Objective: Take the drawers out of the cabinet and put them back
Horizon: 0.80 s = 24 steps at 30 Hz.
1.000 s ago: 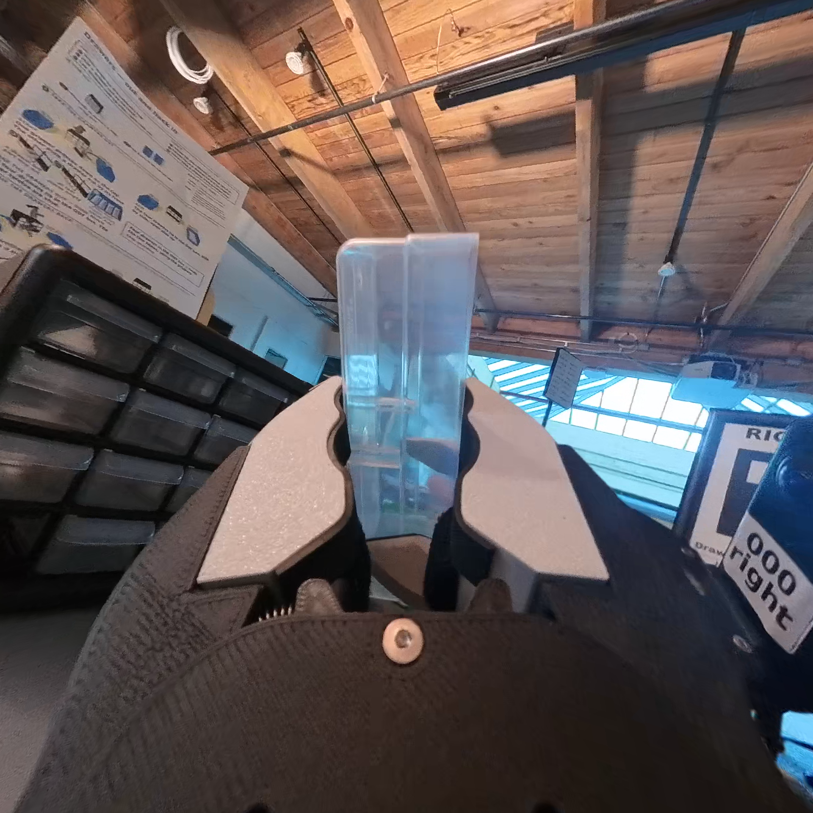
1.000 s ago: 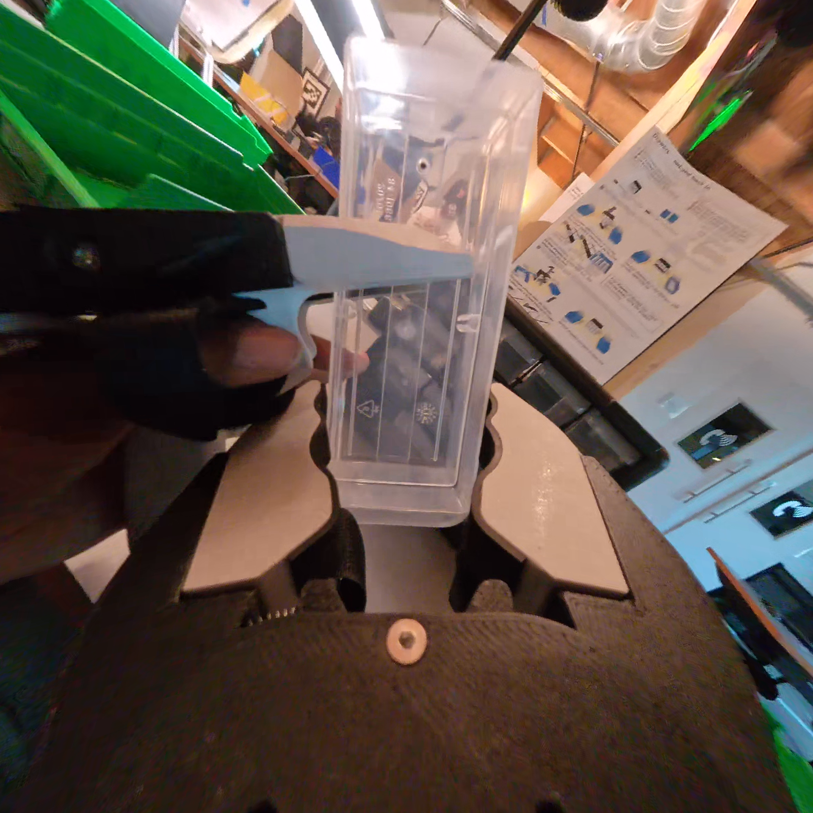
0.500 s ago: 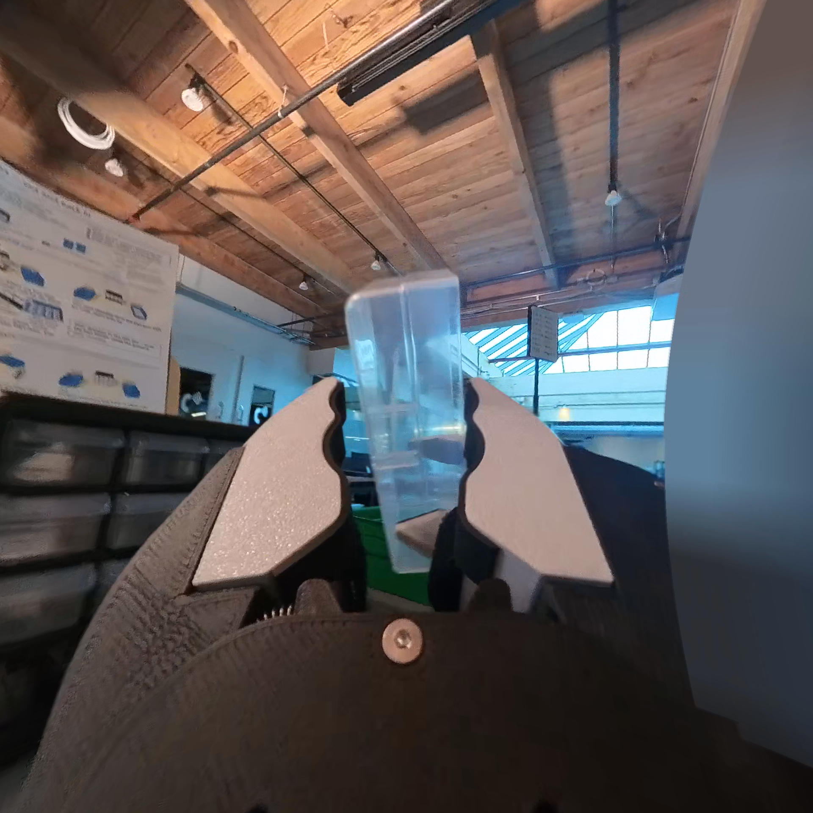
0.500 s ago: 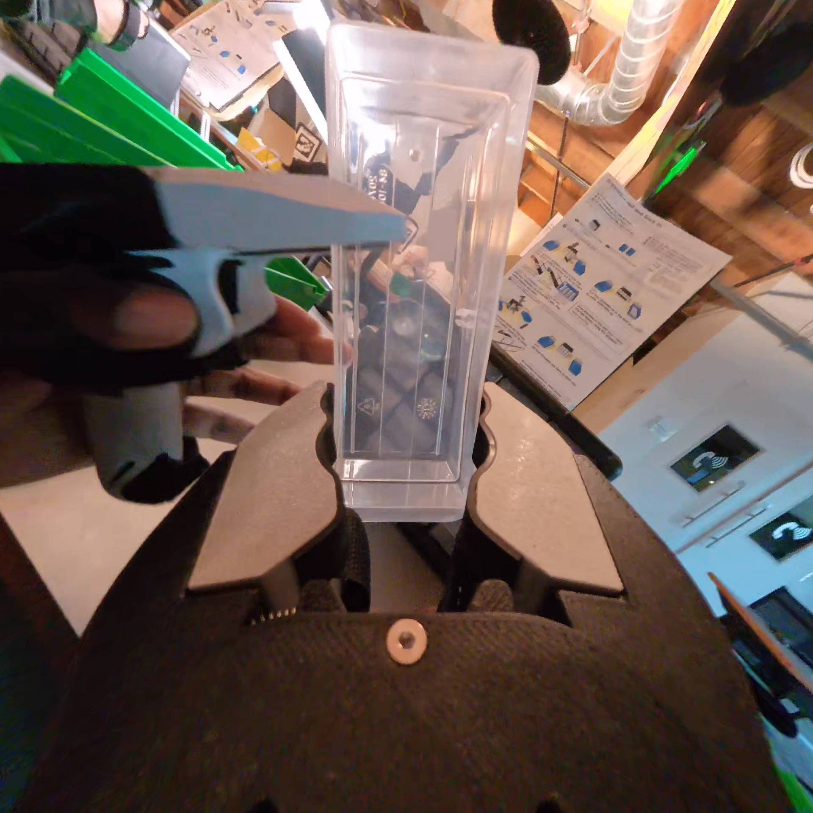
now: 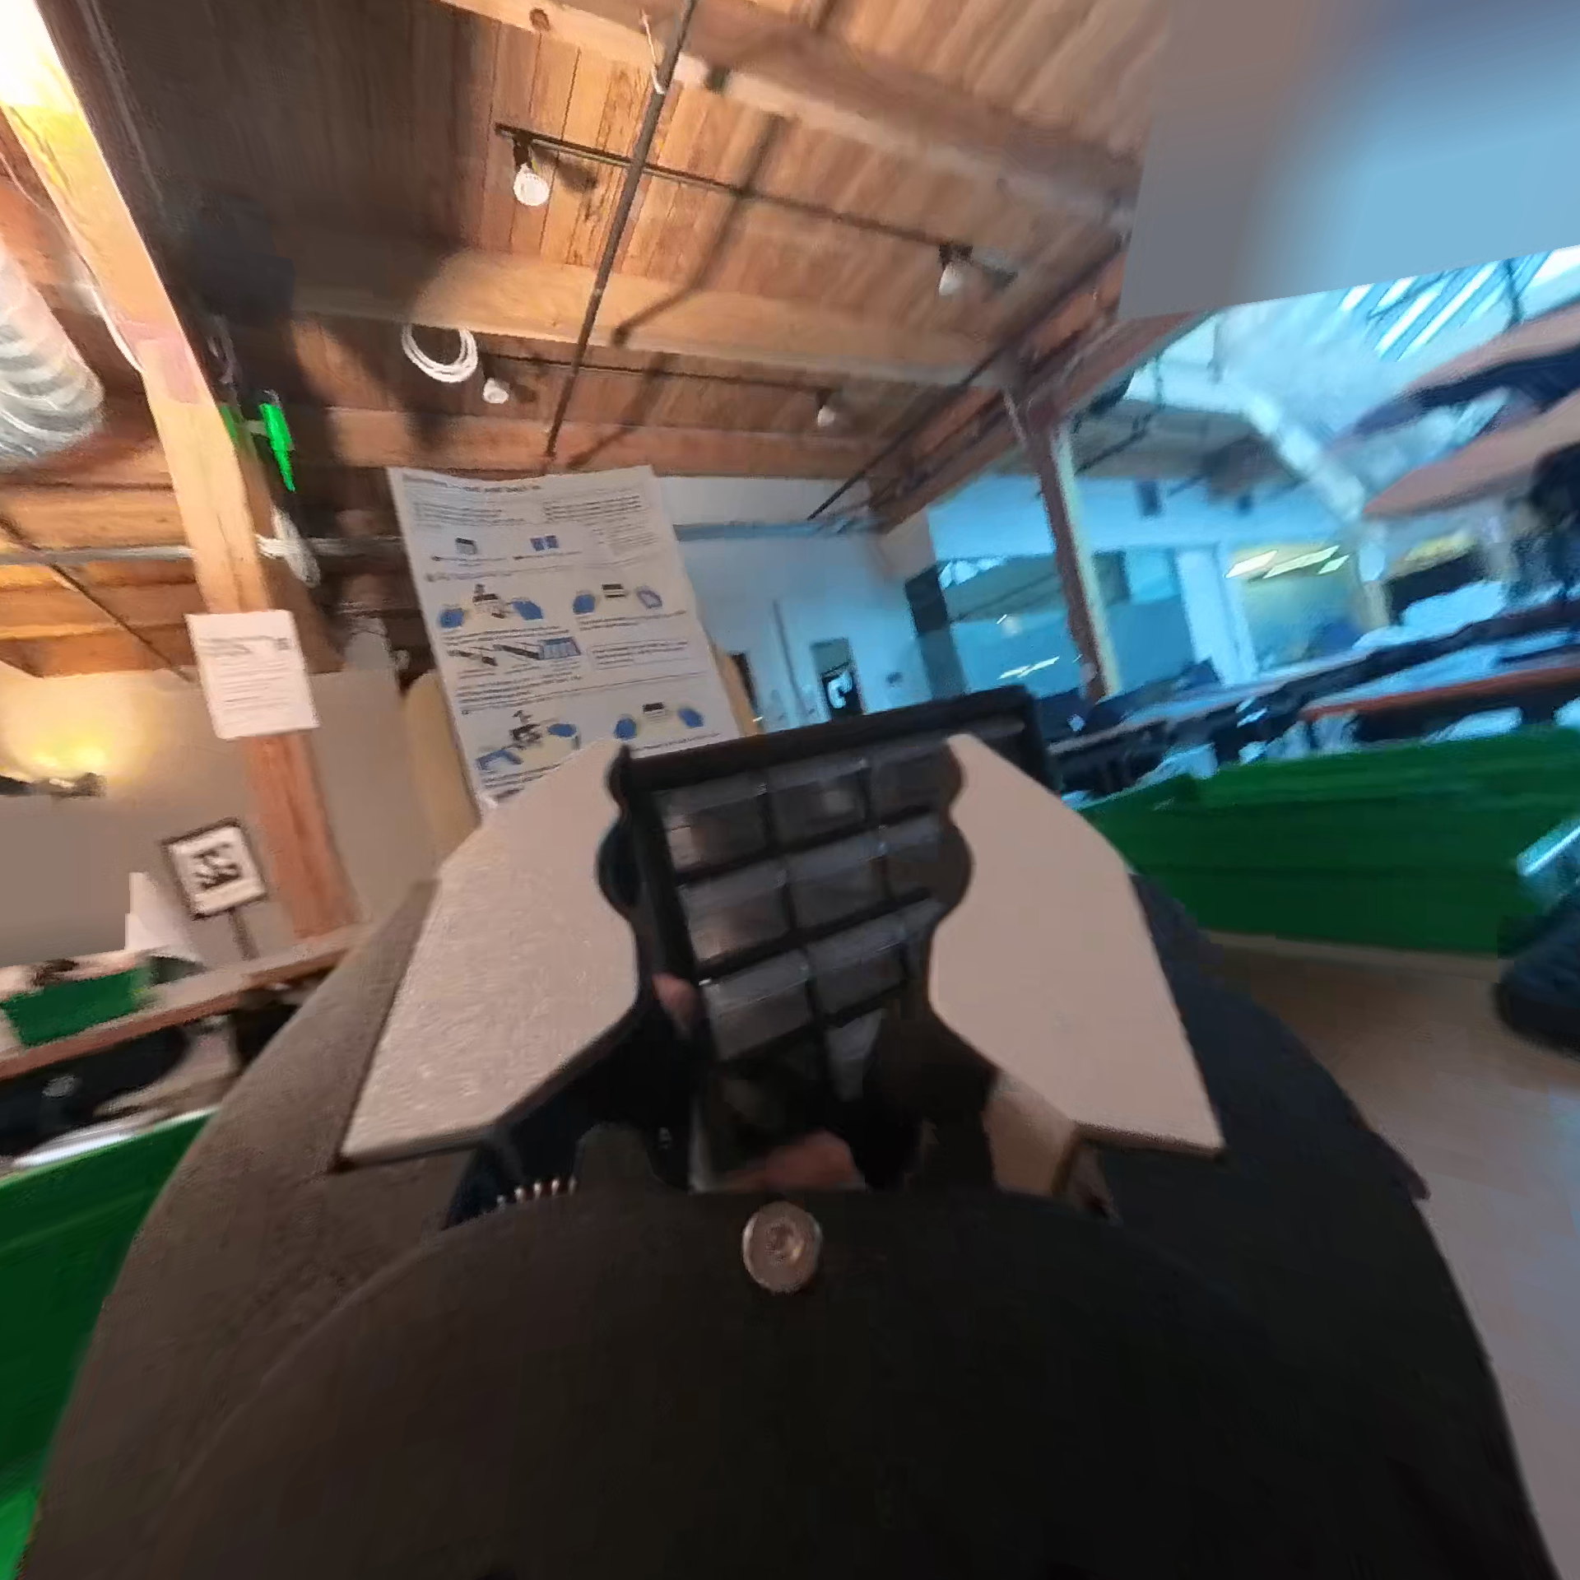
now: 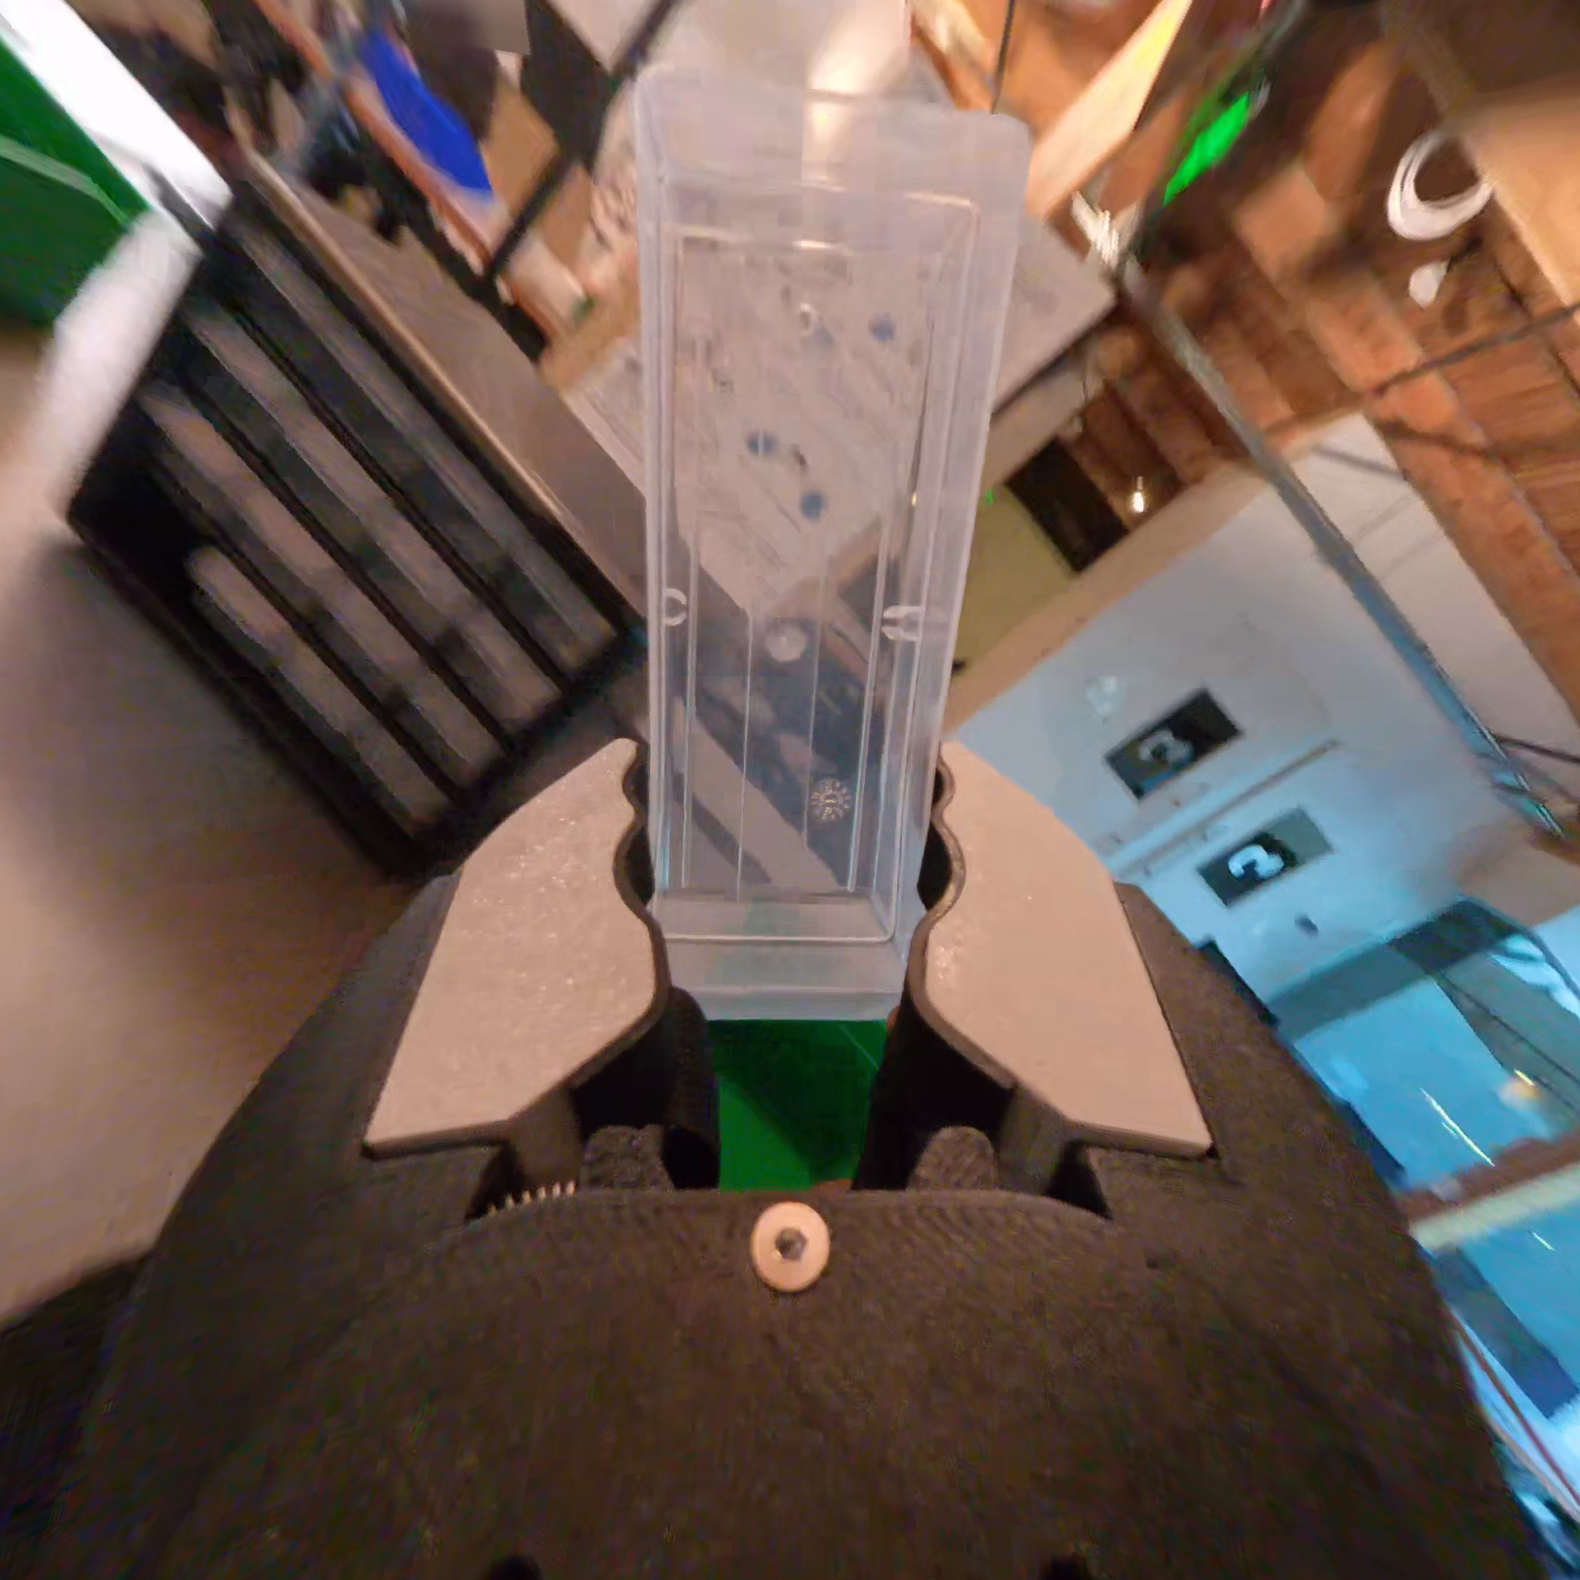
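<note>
My right gripper (image 6: 787, 752) is shut on a clear plastic drawer (image 6: 821, 427), which it holds by one end so that it sticks out lengthwise beyond the fingers. The drawer looks empty. The black cabinet (image 6: 342, 598) with rows of clear drawers stands on the table to its left, blurred and tilted in this view. My left gripper (image 5: 787, 752) is open and empty. The same cabinet (image 5: 795, 872) shows between its fingers, some way ahead, with several drawers in place.
The cabinet stands on a light table (image 5: 1411, 1111). Green bins (image 5: 1325, 829) line the table's far right side, and another green bin (image 6: 51, 231) is at the upper left. A white poster (image 5: 556, 624) stands behind the cabinet. A dark object (image 5: 1539, 983) is at the right edge.
My left gripper has let go of the clear drawer, opened, and swung round to face the cabinet. My right gripper still holds the drawer and has turned; the left gripper has left its view.
</note>
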Tool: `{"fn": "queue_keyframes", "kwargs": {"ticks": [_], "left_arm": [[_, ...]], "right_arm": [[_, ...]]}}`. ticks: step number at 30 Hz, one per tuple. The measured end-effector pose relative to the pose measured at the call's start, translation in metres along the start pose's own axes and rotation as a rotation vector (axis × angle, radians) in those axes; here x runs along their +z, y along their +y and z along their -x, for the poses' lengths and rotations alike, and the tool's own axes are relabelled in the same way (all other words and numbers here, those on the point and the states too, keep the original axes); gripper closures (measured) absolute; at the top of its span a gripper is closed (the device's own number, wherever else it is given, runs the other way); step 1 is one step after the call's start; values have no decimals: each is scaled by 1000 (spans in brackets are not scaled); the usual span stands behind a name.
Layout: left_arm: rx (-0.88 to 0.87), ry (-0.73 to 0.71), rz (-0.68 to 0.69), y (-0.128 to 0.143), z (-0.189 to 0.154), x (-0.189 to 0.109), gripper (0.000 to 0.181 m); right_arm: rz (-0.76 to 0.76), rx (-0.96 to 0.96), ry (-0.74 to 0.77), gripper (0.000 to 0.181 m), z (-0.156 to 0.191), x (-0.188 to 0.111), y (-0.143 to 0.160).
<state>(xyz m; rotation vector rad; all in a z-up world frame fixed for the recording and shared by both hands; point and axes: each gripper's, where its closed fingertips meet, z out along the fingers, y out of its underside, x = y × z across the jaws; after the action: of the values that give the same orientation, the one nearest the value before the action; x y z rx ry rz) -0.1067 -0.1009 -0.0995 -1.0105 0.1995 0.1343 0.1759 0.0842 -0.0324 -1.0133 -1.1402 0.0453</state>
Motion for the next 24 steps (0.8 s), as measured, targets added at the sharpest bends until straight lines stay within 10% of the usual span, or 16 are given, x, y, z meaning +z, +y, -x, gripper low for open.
{"fn": "queue_keyframes", "kwargs": {"ticks": [11,24], "left_arm": [[-195,57,-57,4,4,-4,114],[-208,108,-59,11,2,-4,116]], "right_arm": [[745,-426,-379,120,-60,20,226],[846,-463,-867,119,-7,84,329]]}}
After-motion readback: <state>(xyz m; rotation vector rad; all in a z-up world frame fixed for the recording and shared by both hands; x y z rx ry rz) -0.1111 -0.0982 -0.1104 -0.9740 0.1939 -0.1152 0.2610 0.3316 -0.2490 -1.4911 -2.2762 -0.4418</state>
